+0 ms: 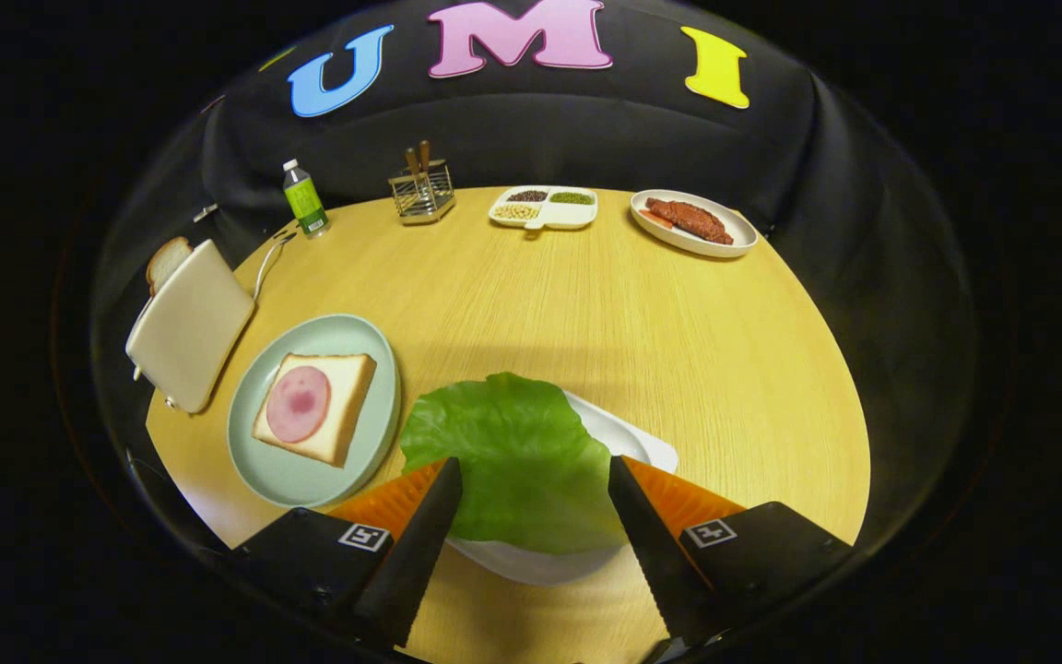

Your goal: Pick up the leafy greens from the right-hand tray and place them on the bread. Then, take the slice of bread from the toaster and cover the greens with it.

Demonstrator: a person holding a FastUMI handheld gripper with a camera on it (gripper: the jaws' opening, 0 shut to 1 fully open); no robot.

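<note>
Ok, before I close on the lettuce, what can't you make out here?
- White tray: mostly hidden under the lettuce leaf, gripper view.
- Gripper open, fingers either side of the leaf; whether they touch it is unclear.
- Toaster: bread slice mostly hidden behind it.
- Divided dish: contents too small to identify.

The gripper is seen as 2 long fingers, set apart, each tapered to a narrow tip. Fine saw-like teeth are cut along the inner edge of the right one. A ribbed panel is fitted on the outer side of each finger. Each finger is carried on a black, boxy block with flat faces. 1 small white square marker with a black pattern is fixed on top of each block.
</note>
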